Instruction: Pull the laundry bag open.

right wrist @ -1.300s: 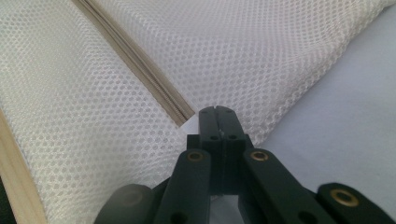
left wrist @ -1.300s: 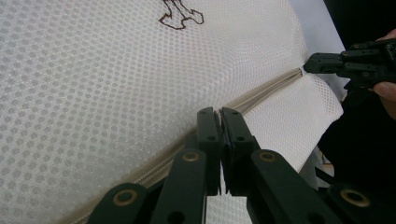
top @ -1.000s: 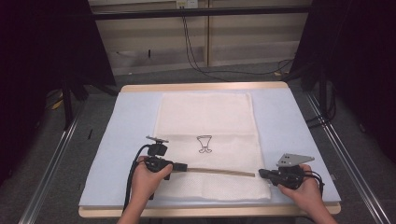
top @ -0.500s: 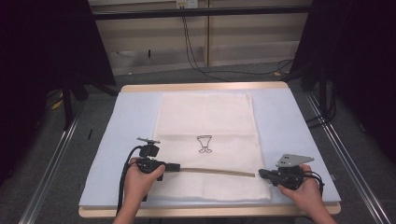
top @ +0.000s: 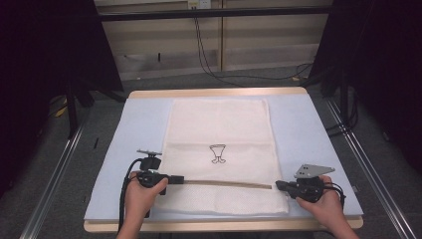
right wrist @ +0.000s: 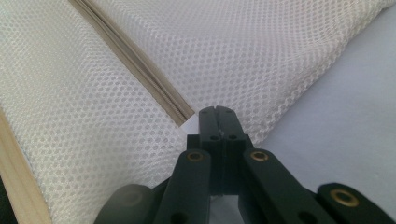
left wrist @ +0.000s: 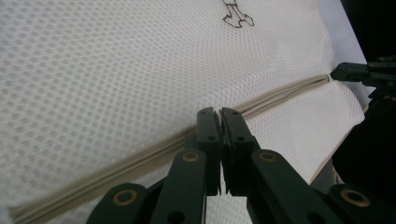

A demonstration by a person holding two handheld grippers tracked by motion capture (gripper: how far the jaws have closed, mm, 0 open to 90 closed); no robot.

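A cream mesh laundry bag [top: 219, 149] lies flat on the blue table cover [top: 303, 134], its zip [top: 224, 183] running left to right near the front edge; the left gripper [top: 175, 179] has its jaws pressed together at the zip's left end, apparently pinching it, while the right gripper [top: 278, 185], jaws likewise closed, anchors the right end, probably to keep the zip taut
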